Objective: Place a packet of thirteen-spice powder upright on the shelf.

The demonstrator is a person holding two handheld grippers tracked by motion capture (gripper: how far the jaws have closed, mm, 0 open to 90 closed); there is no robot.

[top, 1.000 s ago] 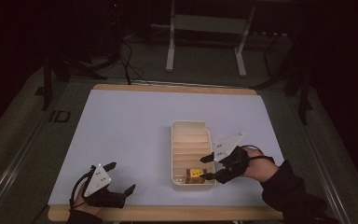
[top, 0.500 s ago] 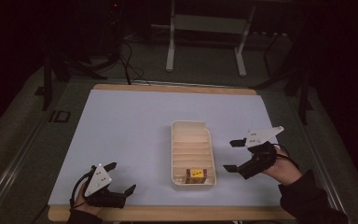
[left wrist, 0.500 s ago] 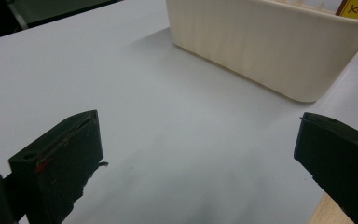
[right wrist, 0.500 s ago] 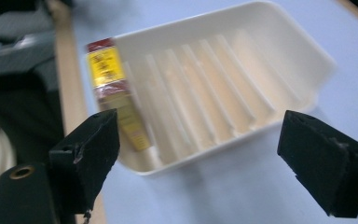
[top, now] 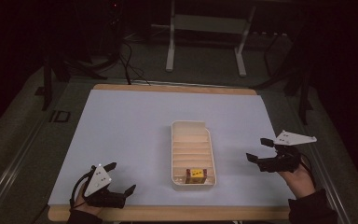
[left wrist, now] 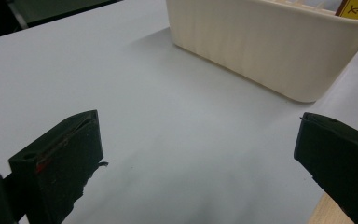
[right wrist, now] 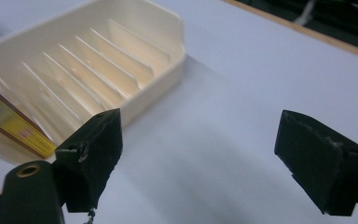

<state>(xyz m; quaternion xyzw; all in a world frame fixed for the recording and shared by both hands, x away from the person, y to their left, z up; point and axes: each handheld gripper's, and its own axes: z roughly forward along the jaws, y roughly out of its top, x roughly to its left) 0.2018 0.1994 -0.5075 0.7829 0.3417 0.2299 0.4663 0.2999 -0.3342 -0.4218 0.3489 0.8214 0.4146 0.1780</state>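
A cream slotted tray stands in the middle of the white table top. A small yellow and brown box stands in its nearest slot; its corner and its edge also show. My left gripper rests at the table's front left, open and holding nothing, with the tray wall ahead of it. My right gripper hovers right of the tray, open and holding nothing, angled toward the tray from its own view.
The wooden table edge runs along the front. Beyond the far edge stand dark metal frame legs and cables on the floor.
My right gripper has drawn back from the tray's near end, rightward and away, leaving the yellow box standing in the slot. The left gripper has stayed put.
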